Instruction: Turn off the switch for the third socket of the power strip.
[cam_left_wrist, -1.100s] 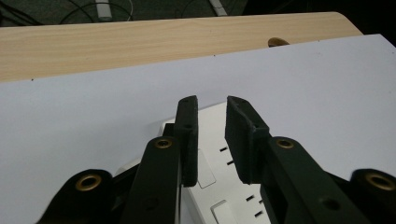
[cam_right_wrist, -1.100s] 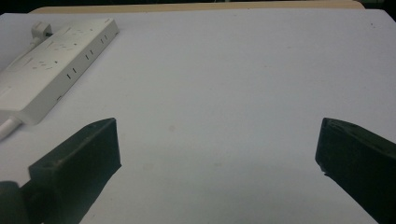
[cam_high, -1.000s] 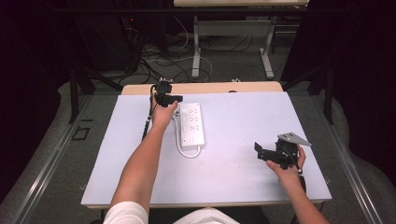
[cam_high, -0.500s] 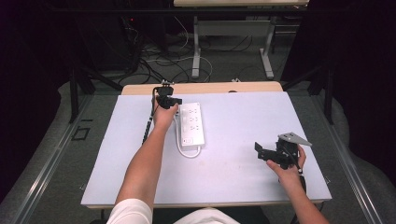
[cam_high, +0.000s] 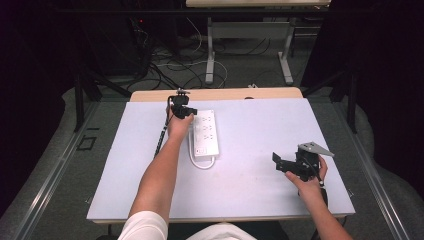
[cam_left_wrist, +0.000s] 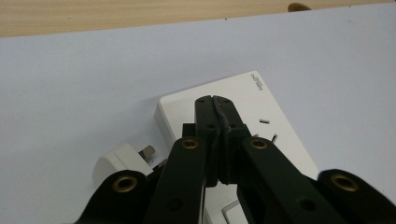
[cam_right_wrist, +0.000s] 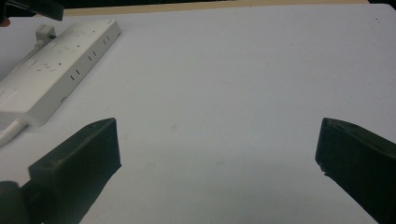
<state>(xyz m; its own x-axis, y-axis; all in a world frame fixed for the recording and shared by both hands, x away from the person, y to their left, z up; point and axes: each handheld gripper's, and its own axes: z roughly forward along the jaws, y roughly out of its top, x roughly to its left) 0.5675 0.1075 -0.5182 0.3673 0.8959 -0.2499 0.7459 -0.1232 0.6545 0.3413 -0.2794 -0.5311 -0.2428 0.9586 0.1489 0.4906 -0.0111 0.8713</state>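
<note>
A pale lavender-white tabletop (cam_high: 260, 195) is filling the middle of the high view, with a strip of bare wood running along its far edge. On its left half a white power strip (cam_high: 205, 133) is lying flat, its long side pointing away from the person, its outlets facing up and its white cord looping out from the near end. A white plug (cam_left_wrist: 122, 161) is lying on the tabletop just beside the strip's far end, its metal pin pointing toward the strip's corner.

The person's left forearm is reaching far forward, carrying the left claw (cam_high: 186, 112) over the far end of the strip. In the left gripper view this claw (cam_left_wrist: 215, 100) is hovering above the strip's top face with its jaws clenched tip to tip and nothing caught between them; they have just been closing, and the plug is sitting beside the jaws, not in them.

The right claw (cam_high: 279, 162) is resting in the person's hand near the right front of the tabletop, well apart from the strip. In the right gripper view its jaws are standing wide, released, with bare tabletop between them and the power strip (cam_right_wrist: 56, 70) lying far off at the upper left.
</note>
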